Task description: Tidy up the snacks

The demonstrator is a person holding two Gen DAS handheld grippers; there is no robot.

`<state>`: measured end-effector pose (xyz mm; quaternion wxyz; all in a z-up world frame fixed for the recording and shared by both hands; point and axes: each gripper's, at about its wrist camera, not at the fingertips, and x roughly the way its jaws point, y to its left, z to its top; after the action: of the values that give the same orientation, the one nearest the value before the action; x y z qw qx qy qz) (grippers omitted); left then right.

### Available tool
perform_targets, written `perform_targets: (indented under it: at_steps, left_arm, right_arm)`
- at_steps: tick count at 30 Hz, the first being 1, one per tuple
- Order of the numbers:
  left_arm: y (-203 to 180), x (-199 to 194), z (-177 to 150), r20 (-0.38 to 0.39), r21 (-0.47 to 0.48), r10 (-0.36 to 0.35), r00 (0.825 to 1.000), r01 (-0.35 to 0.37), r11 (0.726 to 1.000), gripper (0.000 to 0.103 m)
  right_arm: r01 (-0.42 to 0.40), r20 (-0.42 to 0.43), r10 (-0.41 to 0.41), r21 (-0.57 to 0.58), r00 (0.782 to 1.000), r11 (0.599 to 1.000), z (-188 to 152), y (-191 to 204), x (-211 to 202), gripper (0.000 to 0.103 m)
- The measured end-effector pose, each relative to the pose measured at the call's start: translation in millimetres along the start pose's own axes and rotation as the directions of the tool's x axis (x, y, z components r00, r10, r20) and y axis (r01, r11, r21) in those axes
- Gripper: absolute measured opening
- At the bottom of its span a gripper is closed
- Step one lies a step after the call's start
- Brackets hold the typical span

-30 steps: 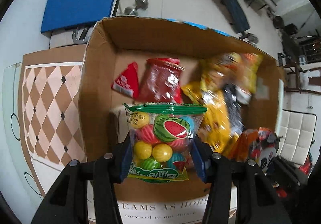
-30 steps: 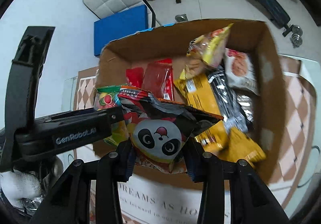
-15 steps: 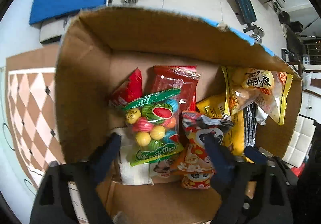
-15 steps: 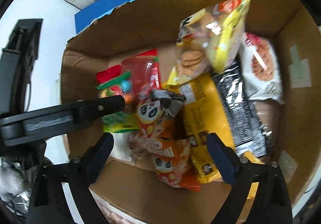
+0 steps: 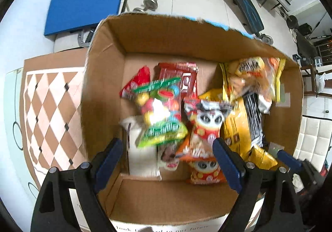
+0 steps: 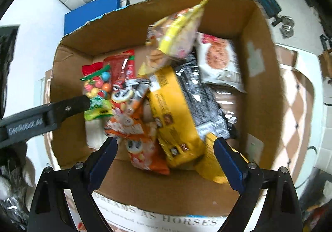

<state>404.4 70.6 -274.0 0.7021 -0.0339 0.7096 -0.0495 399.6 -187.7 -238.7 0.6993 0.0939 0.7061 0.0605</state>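
Note:
A cardboard box [image 5: 103,90] [image 6: 261,70] holds the snacks. In it lies a clear bag of coloured gum balls [image 5: 159,111] [image 6: 96,88], with an orange panda bag [image 5: 204,128] [image 6: 128,113] to its right. My left gripper [image 5: 167,155] hangs open above the box's near side, nothing between its fingers. My right gripper [image 6: 166,149] is open too, over the near end of the panda bag and a yellow packet [image 6: 174,115], touching neither. One left finger [image 6: 62,107] crosses the right wrist view.
Further in the box are red packets [image 5: 182,78], a black packet [image 6: 195,90], a white cookie pack [image 6: 220,61] and a yellow biscuit bag [image 6: 176,30]. The box stands on a checked mat [image 5: 47,107]. Behind are a blue-cushioned chair [image 5: 83,3] and a dumbbell [image 5: 150,2].
Both grippers opened and let go. The gum ball bag and the panda bag dropped into the box and lie side by side. Both grippers remain over the box.

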Motion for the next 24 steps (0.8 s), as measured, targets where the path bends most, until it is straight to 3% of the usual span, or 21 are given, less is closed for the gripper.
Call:
perform_targets:
  at_steps: [6,12,16,24]
  left_arm:
    - [0.0,-0.9,-33.5,0.051,0.004,0.051,0.997,-0.051,0.999,0.089]
    - [-2.5,-6.4,-63.2,0.075,-0.004,0.057,0.996,-0.057,0.998,0.089]
    - [-7.9,-25.9,-77.5,0.13,-0.002,0.06,0.99,-0.06,0.998,0.089]
    - [-21.4,-77.3,-127.7,0.298,0.003,0.077,0.951,-0.082,0.997,0.089]
  right_arm:
    - [0.065,0.041,-0.066,0.017,0.997,0.998,-22.7,-13.2,-12.4,0.097]
    - [0.051,0.05,-0.053,0.03,0.997,0.998,-45.4,-21.7,-19.4,0.097]
    - [0.054,0.079,-0.056,0.02,0.995,0.998,-56.6,-21.6,-32.5,0.097]
    - [0.089,0.205,-0.086,-0.004,0.975,0.996,-97.5,-15.9,-78.5,0.097]
